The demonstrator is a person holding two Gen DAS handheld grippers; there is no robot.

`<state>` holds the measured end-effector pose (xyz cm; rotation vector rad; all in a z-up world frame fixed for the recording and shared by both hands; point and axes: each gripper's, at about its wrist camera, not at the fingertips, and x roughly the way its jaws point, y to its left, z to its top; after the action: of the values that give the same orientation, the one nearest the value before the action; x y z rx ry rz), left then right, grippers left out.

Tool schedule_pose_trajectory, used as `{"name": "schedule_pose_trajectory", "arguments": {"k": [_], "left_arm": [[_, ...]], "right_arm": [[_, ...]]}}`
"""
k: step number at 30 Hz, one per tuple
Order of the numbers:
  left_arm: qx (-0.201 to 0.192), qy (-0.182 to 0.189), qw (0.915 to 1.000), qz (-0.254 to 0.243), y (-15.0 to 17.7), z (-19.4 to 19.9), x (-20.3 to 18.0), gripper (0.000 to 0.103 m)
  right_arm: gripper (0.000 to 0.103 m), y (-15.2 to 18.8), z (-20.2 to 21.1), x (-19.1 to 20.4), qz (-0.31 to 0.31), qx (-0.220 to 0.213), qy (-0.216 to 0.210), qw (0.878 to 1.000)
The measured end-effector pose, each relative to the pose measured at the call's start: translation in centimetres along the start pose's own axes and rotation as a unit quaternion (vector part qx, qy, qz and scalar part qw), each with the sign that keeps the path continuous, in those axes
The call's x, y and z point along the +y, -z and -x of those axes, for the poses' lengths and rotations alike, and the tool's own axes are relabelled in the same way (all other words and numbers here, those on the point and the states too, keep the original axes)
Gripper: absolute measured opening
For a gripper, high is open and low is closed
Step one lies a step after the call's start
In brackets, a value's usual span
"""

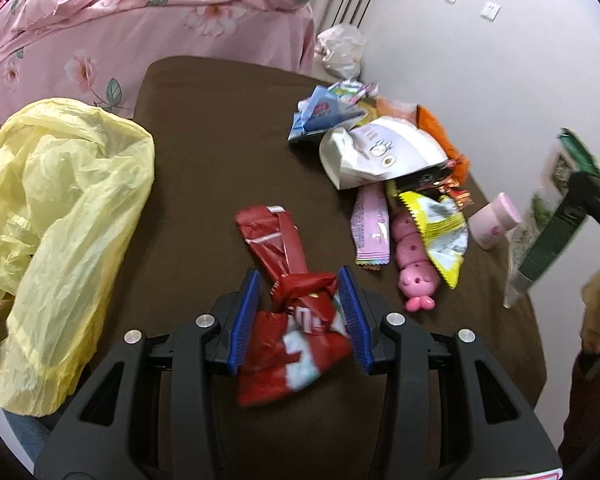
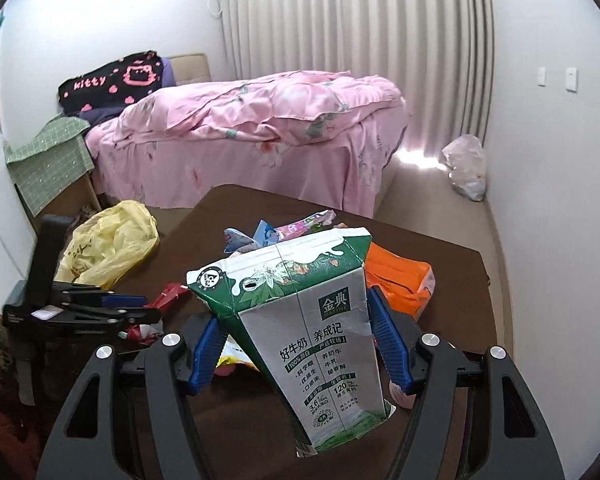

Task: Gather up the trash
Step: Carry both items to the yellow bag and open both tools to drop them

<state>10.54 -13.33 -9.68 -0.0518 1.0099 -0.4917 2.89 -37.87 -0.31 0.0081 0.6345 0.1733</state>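
The left gripper (image 1: pixel 303 312) has its jaws about half open, closed on a knotted red wrapper (image 1: pixel 300 312) whose long axis runs straight ahead along the fingers. The yellow bag (image 1: pixel 60 200) slumps at the table's left edge, just beside this hand, so the left is likely the nearer. The right gripper (image 2: pixel 300 344) clamps an upright milk carton (image 2: pixel 312 336) over the table (image 2: pixel 452 264), the bag lying ahead and well to its left (past the other tool).
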Motion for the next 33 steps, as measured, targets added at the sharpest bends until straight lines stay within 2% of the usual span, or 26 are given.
{"name": "schedule_pose_trajectory", "arguments": {"k": [3,7,11,15,17,20,24,27,29,31,32,33], "left_arm": [[0.001,0.009,0.9999,-0.008,0.2,-0.4,-0.5,0.031],[-0.014,0.015,0.9996,-0.017,0.8,0.5,-0.6,0.03],[-0.044,0.03,0.9985,-0.009,0.8,2.8,0.2,0.03],[-0.095,0.032,0.995,0.001,0.3,6.4,1.3,0.03],[-0.13,0.017,0.9913,0.006,-0.2,8.6,2.4,0.03],[-0.194,-0.036,0.9795,0.039,-0.9,12.6,6.4,0.031],[-0.23,-0.082,0.9651,0.094,-0.3,15.1,12.2,0.031],[-0.23,-0.093,0.9575,0.147,1.0,14.2,16.4,0.031],[-0.221,-0.074,0.9559,0.179,1.5,12.4,18.1,0.031],[-0.193,-0.052,0.9606,0.193,1.5,10.1,19.0,0.031],[-0.175,-0.059,0.9637,0.193,1.4,9.1,19.1,0.031],[-0.154,-0.084,0.9662,0.189,1.5,8.1,19.1,0.031]], "right_arm": [[0.063,0.4,0.2,-0.1,-0.006,-0.007,0.007,1.0],[0.063,0.3,0.5,0.4,0.001,-0.015,0.009,1.0],[0.063,-0.1,1.4,0.9,0.003,-0.029,0.012,1.0],[0.063,-1.4,2.2,1.7,-0.001,-0.054,0.0,0.999],[0.063,-2.4,2.4,2.6,0.0,-0.068,-0.005,0.998],[0.063,-4.4,2.5,4.7,0.01,-0.096,-0.028,0.995],[0.063,-7.4,1.1,9.4,0.045,-0.126,-0.077,0.988],[0.063,-9.6,-0.9,13.2,0.058,-0.136,-0.133,0.98],[0.063,-11.0,-2.5,15.4,0.057,-0.14,-0.167,0.974],[0.063,-12.4,-4.5,17.9,0.047,-0.141,-0.207,0.967],[0.063,-12.9,-5.6,19.0,0.043,-0.135,-0.224,0.964],[0.063,-13.5,-7.1,20.4,0.035,-0.123,-0.246,0.961]]}}
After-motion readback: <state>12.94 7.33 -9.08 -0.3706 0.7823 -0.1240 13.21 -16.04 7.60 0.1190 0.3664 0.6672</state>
